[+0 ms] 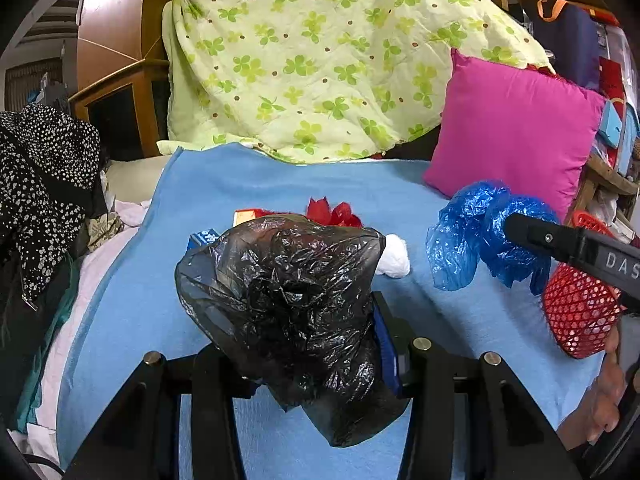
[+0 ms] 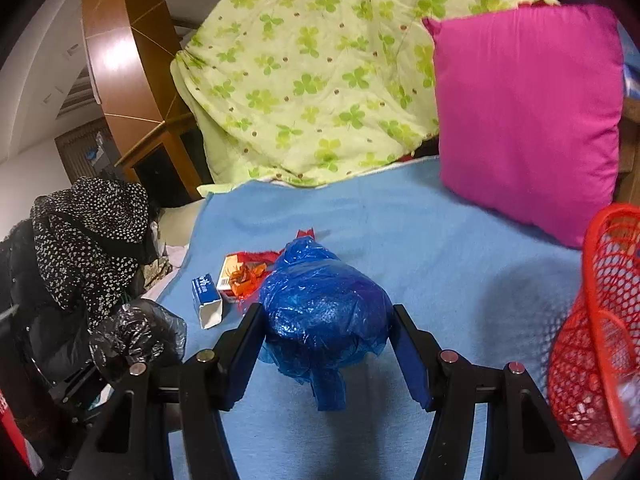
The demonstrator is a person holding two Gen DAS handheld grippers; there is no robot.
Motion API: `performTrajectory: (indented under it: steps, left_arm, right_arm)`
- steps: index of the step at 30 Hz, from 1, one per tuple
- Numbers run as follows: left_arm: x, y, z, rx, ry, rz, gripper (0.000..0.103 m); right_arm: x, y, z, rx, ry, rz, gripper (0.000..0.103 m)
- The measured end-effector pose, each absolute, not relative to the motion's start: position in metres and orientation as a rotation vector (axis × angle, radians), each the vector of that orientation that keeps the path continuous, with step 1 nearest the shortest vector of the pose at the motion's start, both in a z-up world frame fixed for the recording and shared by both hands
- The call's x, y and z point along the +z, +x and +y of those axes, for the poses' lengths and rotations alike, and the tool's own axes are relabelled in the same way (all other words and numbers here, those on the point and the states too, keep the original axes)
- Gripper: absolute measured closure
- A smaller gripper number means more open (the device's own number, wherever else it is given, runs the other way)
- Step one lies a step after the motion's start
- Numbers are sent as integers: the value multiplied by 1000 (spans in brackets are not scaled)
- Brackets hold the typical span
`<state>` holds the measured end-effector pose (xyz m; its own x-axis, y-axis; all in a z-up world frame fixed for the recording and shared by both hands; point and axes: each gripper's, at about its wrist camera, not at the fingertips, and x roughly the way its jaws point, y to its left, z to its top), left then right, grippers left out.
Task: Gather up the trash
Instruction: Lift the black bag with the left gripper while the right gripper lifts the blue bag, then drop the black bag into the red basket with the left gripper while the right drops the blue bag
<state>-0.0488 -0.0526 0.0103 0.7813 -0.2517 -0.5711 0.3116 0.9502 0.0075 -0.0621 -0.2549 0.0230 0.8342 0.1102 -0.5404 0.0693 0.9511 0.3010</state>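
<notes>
Your left gripper [image 1: 304, 344] is closed on a crumpled black plastic bag [image 1: 288, 304], and your right gripper [image 2: 326, 344] clamps a blue plastic bag [image 2: 320, 308] between its fingers. Both bags hang above the blue blanket [image 2: 420, 248]. At 3 o'clock from the right gripper stands the red mesh basket [image 2: 592, 340]; something pale seems to lie inside it already. I judge the task about half done: a small blue box [image 2: 207, 300], red and orange wrappers [image 2: 246, 274] and a white wad [image 1: 394, 258] remain at 11 to 12 o'clock.

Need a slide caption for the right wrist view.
Right hand-held gripper holding a blue plastic bag above the blue blanket, red mesh basket alongside.
</notes>
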Motion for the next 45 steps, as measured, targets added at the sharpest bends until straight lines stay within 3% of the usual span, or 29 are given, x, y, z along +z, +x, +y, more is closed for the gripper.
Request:
performTrajectory:
  steps: [16,45]
  left_arm:
    - [53,-82,-77,-353,130,524,55]
    - [83,-91,-186,-572,200,503,55]
  right_arm:
    - [60,-117,-272,-55,265,416,38]
    - [69,-180,-388,-253,409,315,37]
